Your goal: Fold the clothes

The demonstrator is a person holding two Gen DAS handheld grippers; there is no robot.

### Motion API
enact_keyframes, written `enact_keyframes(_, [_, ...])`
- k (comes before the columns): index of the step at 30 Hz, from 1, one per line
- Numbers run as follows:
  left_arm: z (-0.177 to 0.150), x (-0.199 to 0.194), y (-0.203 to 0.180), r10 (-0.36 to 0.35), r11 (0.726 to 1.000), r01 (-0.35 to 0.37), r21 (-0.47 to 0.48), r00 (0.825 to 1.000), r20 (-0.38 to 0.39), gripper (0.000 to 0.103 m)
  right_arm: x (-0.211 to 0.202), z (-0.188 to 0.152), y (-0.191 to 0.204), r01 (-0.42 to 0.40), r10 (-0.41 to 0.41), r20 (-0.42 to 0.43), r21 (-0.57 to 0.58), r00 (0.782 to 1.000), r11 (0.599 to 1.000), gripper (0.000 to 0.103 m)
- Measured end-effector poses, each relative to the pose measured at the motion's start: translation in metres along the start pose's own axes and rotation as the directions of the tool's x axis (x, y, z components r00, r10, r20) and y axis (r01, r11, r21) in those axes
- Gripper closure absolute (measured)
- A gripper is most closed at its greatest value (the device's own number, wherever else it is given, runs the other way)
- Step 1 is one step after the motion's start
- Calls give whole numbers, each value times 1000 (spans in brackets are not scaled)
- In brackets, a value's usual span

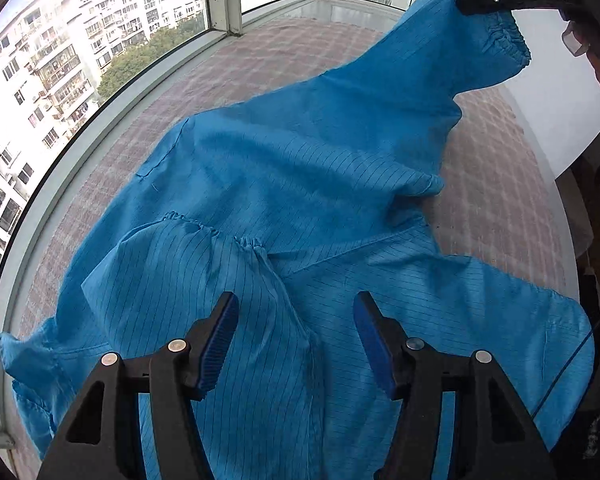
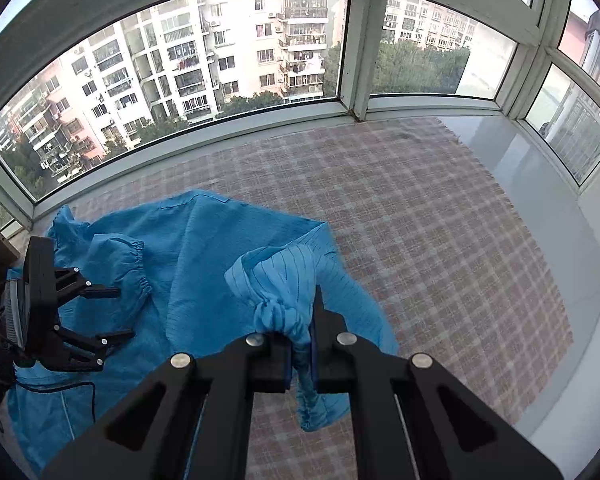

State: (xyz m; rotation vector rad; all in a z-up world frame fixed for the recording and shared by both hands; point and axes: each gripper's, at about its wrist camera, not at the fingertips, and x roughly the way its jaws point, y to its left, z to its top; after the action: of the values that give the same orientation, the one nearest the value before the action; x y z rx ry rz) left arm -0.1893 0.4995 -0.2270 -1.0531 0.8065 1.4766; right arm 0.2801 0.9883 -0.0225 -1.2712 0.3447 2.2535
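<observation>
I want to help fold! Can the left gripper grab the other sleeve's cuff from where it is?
Probably yes. The left gripper is open above the jacket, and the free cuff lies just ahead with nothing covering it. The right gripper holds the other cuff far off.

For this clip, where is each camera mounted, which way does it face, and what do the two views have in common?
Left wrist: on the left gripper, open, looking along its fingers over the blue garment; the right gripper appears top right, pinching a cuff.
Right wrist: on the right gripper, shut on the elastic cuff, facing the window; the left gripper shows at left.
Shared: garment, checked cloth, window.
</observation>
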Motion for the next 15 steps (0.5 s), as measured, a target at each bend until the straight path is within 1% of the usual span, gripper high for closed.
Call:
enact_keyframes(1, [11, 16, -4, 12, 1000, -12, 4, 1000, -19, 48, -3, -1, -2, 4, -4, 5, -3, 1000, 1000, 97])
enact_keyframes(3, [28, 43, -8, 30, 1000, -29, 7, 998, -48, 58, -6, -3, -6, 5, -5, 10, 2, 1000, 1000, 97])
enact_keyframes(4, [28, 44, -3, 13, 1000, -13, -6, 999, -37, 63, -7, -4, -8, 5, -5, 12, 6, 1000, 1000, 97])
enact_keyframes(5, [28, 42, 3, -23, 999, 22, -30, 999, -27, 79, -7, -4, -9, 4, -5, 12, 8, 1000, 1000, 97])
enact_keyframes(6, [29, 41, 9, -76, 995, 74, -69, 997, -25, 84, -6, -5, -10, 4, -4, 11, 11, 1000, 1000, 97])
enact_keyframes(7, [29, 37, 13, -139, 985, 138, -101, 990, -2, 89, -5, -5, -11, 4, -4, 10, 13, 1000, 1000, 97])
enact_keyframes(8, [29, 33, 16, -201, 971, 202, -131, 979, 22, 90, -4, -4, -11, 2, -2, 9, 16, 1000, 1000, 97])
enact_keyframes(9, [29, 29, 17, -259, 954, 265, -143, 964, 55, 90, -2, -3, -12, 0, 0, 8, 20, 1000, 1000, 97])
enact_keyframes(10, [28, 23, 12, -313, 938, 324, -124, 945, 100, 87, -1, -2, -12, -3, 3, 6, 23, 1000, 1000, 97])
enact_keyframes(11, [27, 19, 6, -343, 930, 354, -97, 932, 121, 72, -1, 0, -11, -6, 6, 7, 24, 1000, 1000, 97])
enact_keyframes(13, [23, 16, -10, -308, 949, 312, -39, 947, 92, 49, -1, 3, -9, -10, 10, 16, 23, 1000, 1000, 97])
enact_keyframes(14, [20, 11, -12, -263, 962, 268, -47, 960, 90, 54, -3, 5, -8, -14, 13, 22, 21, 1000, 1000, 97])
enact_keyframes(15, [16, 6, -13, -218, 973, 224, -55, 972, 89, 54, -5, 5, -6, -18, 17, 29, 17, 999, 1000, 97])
